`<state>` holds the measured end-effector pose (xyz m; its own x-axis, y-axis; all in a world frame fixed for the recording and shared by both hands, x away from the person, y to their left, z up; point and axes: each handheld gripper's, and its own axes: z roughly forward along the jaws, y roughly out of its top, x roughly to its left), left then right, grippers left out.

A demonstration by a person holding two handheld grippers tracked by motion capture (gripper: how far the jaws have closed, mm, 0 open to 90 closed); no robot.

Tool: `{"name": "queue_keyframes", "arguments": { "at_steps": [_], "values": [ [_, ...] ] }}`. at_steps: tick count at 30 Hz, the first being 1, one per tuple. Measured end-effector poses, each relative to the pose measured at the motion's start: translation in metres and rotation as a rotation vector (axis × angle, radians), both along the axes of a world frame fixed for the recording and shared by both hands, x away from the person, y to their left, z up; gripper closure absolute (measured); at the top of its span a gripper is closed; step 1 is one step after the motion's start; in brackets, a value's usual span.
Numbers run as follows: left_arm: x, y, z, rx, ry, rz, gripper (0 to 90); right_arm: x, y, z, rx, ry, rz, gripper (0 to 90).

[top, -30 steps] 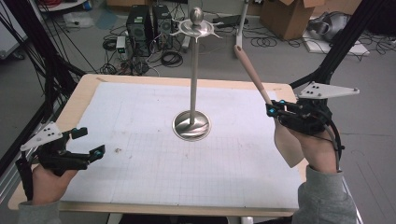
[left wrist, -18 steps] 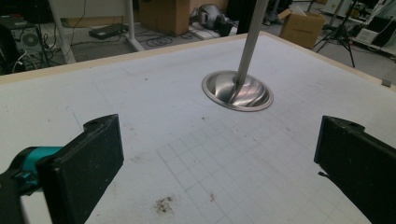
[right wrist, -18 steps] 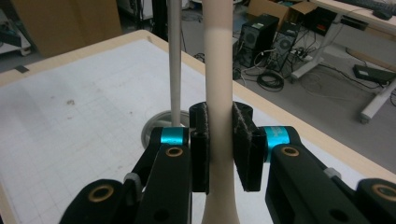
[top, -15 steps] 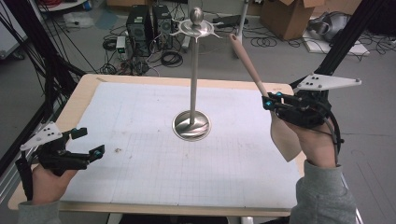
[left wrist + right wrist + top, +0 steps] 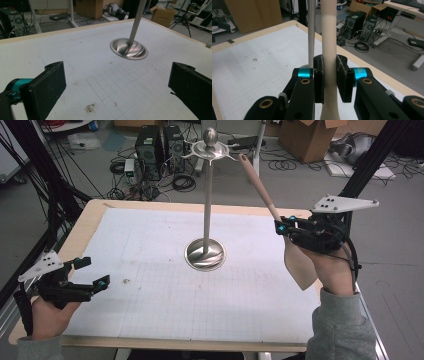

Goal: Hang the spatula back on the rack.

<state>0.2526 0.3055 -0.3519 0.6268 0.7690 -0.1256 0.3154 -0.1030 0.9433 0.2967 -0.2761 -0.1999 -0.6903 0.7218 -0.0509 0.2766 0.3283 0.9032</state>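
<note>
Right gripper [image 5: 281, 226]: jaws clamped on handle of beige spatula [image 5: 299, 265], pads pressing both sides. Spatula tilted; blade hangs below jaws, in front of right hand [image 5: 330, 270]; handle end rises beyond jaws toward hooked top of metal stand [image 5: 206, 220]. Stand upright on white mat [image 5: 150, 270], well apart from both grippers, its round base between them. Left gripper [image 5: 92, 272]: jaws apart, nothing between, low over mat.

Even indoor light, soft shadows, slightly grainy, near jaws blurred
</note>
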Motion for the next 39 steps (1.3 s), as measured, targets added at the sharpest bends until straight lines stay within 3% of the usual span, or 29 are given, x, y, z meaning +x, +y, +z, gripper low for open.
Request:
{"name": "queue_keyframes", "arguments": {
  "at_steps": [14,39],
  "values": [
    [-0.002,0.002,0.001,0.001,-0.002,0.008,1.7,0.007,0.006,-0.001,0.011,0.013,0.016,78.4],
    [-0.008,0.008,0.0,0.005,-0.001,0.028,1.7,0.021,0.009,-0.017,0.047,0.059,0.058,78.4]
  ]
}}
